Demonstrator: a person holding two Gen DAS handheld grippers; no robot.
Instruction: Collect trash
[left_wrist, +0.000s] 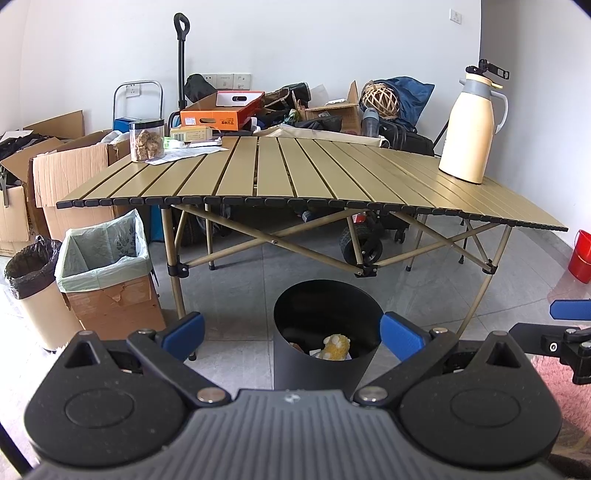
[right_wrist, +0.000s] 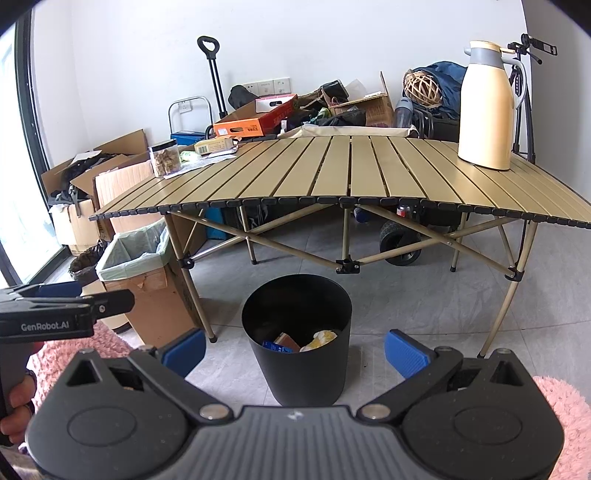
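Left wrist view: the left gripper (left_wrist: 291, 332) has its blue fingers (left_wrist: 184, 330) spread wide and holds nothing. The black round trash bin (left_wrist: 317, 373) stands on the grey tiled floor directly in front of it, between the two fingers but not touched by them. Inside the bin lies a yellow-white crumpled wrapper (left_wrist: 334, 347). At the right edge of this view the right gripper (left_wrist: 569, 325) shows from the side, just beside the left one.

In the right wrist view, the right gripper (right_wrist: 295, 350) is also released, the fingers (right_wrist: 406, 352) wide apart and empty. The trash bin (right_wrist: 295, 365) stands a little further ahead of it, centred between the fingers. In it I see a blue packet (right_wrist: 275, 346), a brown piece (right_wrist: 288, 340) and the yellowish wrapper (right_wrist: 320, 339).

Behind the bin is a folding slat table (right_wrist: 369, 173) with a cream thermos jug (right_wrist: 487, 107) at its right end and a clear jar (right_wrist: 165, 158) at the left end. A cardboard box lined with a pale green bag (right_wrist: 136, 254) stands by the left table leg.
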